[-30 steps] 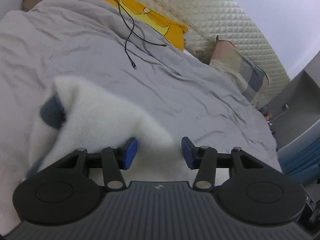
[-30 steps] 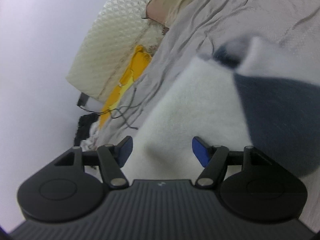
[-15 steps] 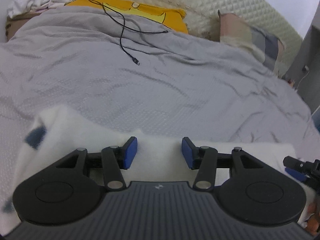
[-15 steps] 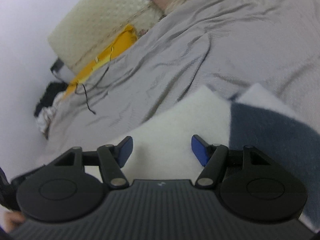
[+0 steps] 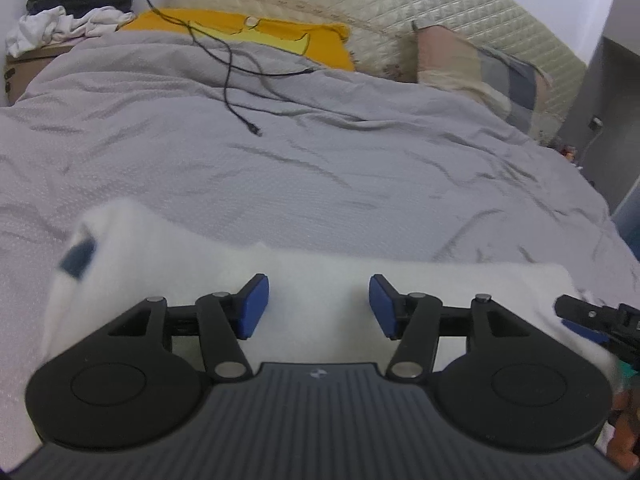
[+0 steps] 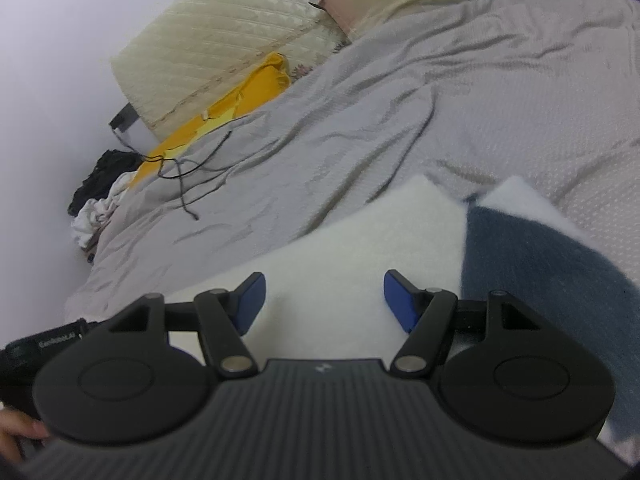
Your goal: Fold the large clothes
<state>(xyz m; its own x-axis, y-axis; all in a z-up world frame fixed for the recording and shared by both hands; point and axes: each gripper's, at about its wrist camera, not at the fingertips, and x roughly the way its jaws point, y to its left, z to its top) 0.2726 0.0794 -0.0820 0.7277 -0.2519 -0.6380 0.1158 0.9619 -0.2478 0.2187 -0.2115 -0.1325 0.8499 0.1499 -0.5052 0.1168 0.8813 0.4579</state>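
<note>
The white fleece garment (image 5: 304, 276) lies crosswise along the near edge of the grey bedspread (image 5: 320, 168), directly under both tools, the left gripper (image 5: 319, 306), jaws just widened, and right gripper (image 6: 324, 302) both apart above it.

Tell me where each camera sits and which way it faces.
Left wrist: on the left tool, facing across the grey bed to the headboard; right tool at right edge.
Right wrist: on the right tool, tilted, same way; fingertips at lower left.
Shared: white garment, yellow pillow, black cable.
</note>
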